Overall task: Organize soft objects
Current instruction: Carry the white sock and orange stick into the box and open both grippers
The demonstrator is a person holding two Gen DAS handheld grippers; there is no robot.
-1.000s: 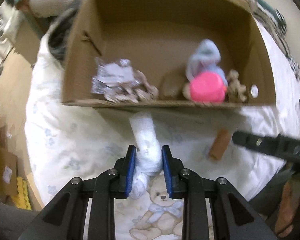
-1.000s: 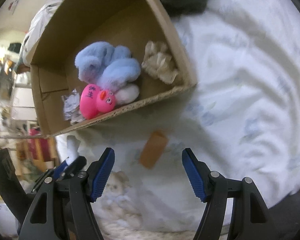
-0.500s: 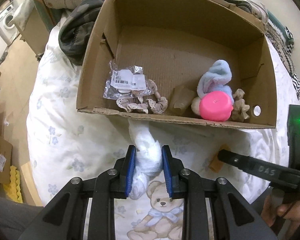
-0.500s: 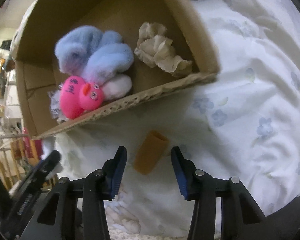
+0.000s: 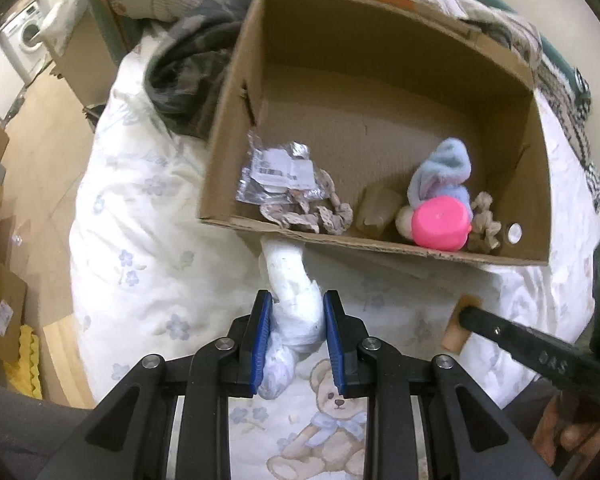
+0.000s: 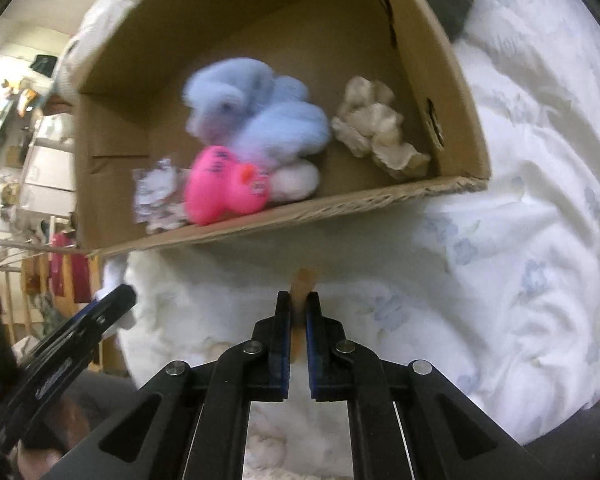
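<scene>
My left gripper (image 5: 293, 304) is shut on a white soft bundle (image 5: 289, 288) that reaches up to the near wall of the cardboard box (image 5: 380, 246). My right gripper (image 6: 298, 300) is shut on a small tan sponge (image 6: 301, 280), squeezed thin, on the duvet just in front of the box (image 6: 340, 204). The sponge also shows in the left wrist view (image 5: 458, 326). Inside the box lie a blue plush (image 6: 259, 116), a pink rubber duck (image 6: 219, 188), a beige scrunchie (image 6: 380, 132) and a plastic packet (image 5: 275, 178).
The box sits on a white flowered duvet (image 6: 540, 240) with a teddy bear print (image 5: 332, 420). Dark clothing (image 5: 187, 68) lies left of the box. The bed edge and floor with cartons (image 5: 3, 304) are to the left.
My right gripper has moved forward over the tan sponge and closed on it. My left gripper keeps its hold on the white bundle and has drawn back a little from the box.
</scene>
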